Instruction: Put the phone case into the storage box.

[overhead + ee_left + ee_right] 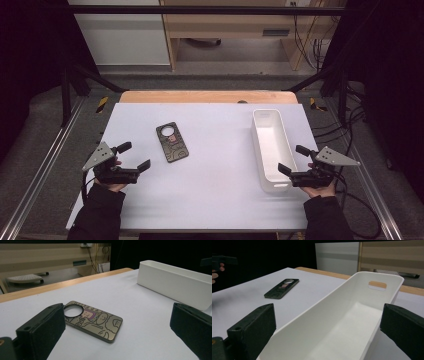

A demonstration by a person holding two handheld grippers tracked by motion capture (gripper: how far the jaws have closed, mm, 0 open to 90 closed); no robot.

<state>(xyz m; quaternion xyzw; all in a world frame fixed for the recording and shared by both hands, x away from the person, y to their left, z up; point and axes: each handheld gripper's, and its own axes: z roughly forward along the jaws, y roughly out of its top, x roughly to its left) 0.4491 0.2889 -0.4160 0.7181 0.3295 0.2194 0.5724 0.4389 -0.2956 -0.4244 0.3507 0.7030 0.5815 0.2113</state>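
- I am holding the left gripper (136,156) at the near left of the white table (215,200), its jaws standing wide apart with nothing between them.
- I am watching the phone case (172,142), which is lying flat just to the far right of that gripper, apart from it and not touched by either jaw.
- In the left gripper view the phone case (93,321) is lying just beyond the left jaw, its round camera ring at the far end and cartoon drawings across its back.
- I am keeping the right gripper (294,161) at the near right of the table, its jaws also spread wide and gripping nothing.
- The white bin (258,145) is standing lengthwise along the right side of the table, well apart from the phone case, with its near end just beside the right gripper.
- In the right gripper view the white bin (317,320) is running away between the two jaws; I cannot tell whether either jaw is touching its wall.
- The bin is showing a handle slot in its far end.
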